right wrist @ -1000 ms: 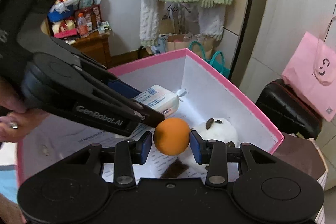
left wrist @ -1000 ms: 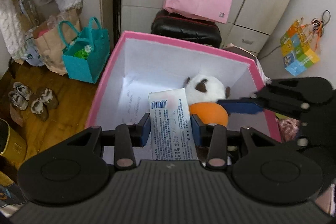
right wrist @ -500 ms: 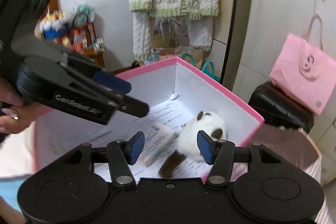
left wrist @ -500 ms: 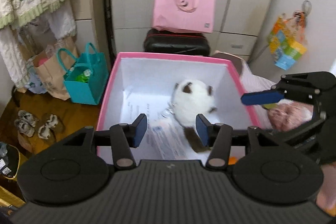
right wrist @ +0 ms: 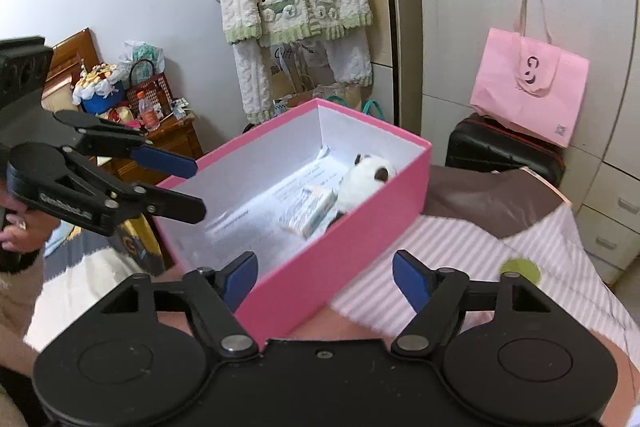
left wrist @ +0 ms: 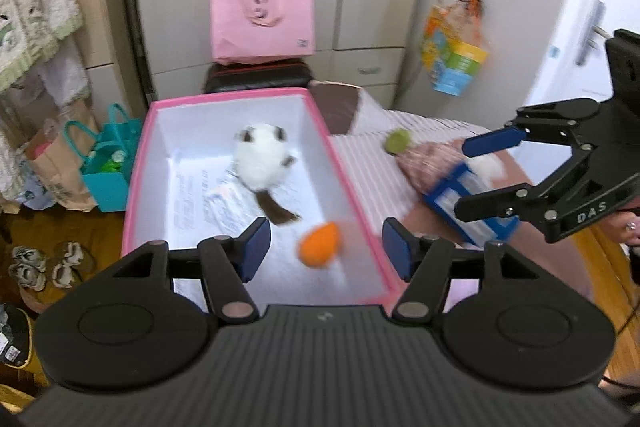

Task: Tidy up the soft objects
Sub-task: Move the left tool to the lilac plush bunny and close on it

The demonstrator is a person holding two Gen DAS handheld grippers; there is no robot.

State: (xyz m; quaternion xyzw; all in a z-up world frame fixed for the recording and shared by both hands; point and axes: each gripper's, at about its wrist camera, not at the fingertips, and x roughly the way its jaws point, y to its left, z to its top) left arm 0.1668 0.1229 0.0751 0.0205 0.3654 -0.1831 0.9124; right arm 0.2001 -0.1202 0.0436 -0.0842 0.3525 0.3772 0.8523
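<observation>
Both grippers have drawn back from the pink box, fingers just opening. Left gripper stands half open, empty; orange ball lies on the box floor beyond its fingers. Right gripper gapes wide, empty, over the box's near wall. Tissue pack rests beside the plush toy.

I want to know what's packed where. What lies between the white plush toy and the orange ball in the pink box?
In the left wrist view, only the plush's brown tail lies between white plush toy and orange ball; otherwise bare box floor.
</observation>
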